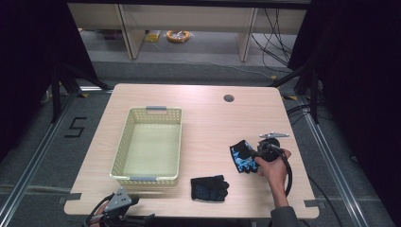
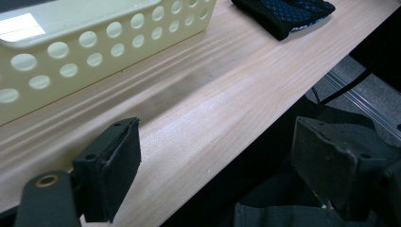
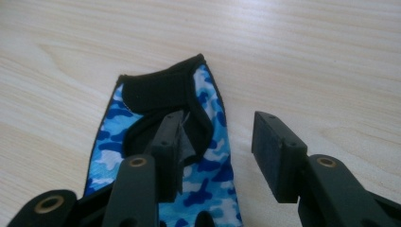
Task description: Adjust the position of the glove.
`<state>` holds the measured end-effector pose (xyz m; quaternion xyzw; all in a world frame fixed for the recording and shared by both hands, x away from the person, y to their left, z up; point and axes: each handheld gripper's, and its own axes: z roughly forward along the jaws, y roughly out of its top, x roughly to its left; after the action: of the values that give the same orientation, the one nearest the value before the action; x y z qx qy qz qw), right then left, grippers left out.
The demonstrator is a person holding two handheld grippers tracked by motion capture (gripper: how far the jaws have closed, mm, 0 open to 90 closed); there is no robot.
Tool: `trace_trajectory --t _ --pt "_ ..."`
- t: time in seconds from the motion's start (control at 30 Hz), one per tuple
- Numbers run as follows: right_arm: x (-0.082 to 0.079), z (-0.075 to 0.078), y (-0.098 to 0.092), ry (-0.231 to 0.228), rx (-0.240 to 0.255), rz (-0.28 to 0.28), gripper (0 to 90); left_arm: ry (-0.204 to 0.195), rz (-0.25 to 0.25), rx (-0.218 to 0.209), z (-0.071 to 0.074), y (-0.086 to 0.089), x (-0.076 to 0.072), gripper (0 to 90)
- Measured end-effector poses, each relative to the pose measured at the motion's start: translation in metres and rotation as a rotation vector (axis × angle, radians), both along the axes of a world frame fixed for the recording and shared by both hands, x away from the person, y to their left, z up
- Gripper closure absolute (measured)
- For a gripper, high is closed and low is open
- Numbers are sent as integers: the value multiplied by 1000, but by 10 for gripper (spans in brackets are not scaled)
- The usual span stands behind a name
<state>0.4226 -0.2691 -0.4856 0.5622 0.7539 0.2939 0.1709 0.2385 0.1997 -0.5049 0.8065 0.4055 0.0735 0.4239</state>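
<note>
My right gripper [image 3: 217,158] hovers with jaws spread over the blue camouflage glove [image 3: 163,142], which lies flat on the table [image 1: 208,118] right of the basket [image 1: 176,142]; I'd drop lower and pinch the black cuff squarely. My left gripper [image 2: 215,170] idles released at the near edge. I read no brand or label
</note>
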Motion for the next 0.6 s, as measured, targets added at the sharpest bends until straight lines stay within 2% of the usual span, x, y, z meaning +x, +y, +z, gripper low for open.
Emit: trace_trajectory --t 0.1,0.13,0.2,0.27,0.3,0.4,0.47,0.5,0.6 --pt "4 -4 1 9 -1 6 546 0 -3 4 0 0 0 163" --pt "4 -4 1 9 -1 6 546 -1 -15 21 1 1 0 163" --pt "7 -5 0 8 -9 3 547 -1 -1 2 0 0 0 163" --pt "9 -7 1 16 7 25 550 0 0 1 0 0 0 163" --pt "10 -8 1 19 -2 7 553 2 -1 3 0 0 0 163" --pt "12 -10 1 23 -2 16 567 -1 1 0 0 0 0 163" --pt "13 -11 2 23 5 38 597 -2 3 1 0 -1 0 163" --pt "13 -12 2 13 -11 48 609 2 -1 2 0 0 0 163" --pt "14 -13 3 20 7 62 649 0 1 0 0 0 0 163"
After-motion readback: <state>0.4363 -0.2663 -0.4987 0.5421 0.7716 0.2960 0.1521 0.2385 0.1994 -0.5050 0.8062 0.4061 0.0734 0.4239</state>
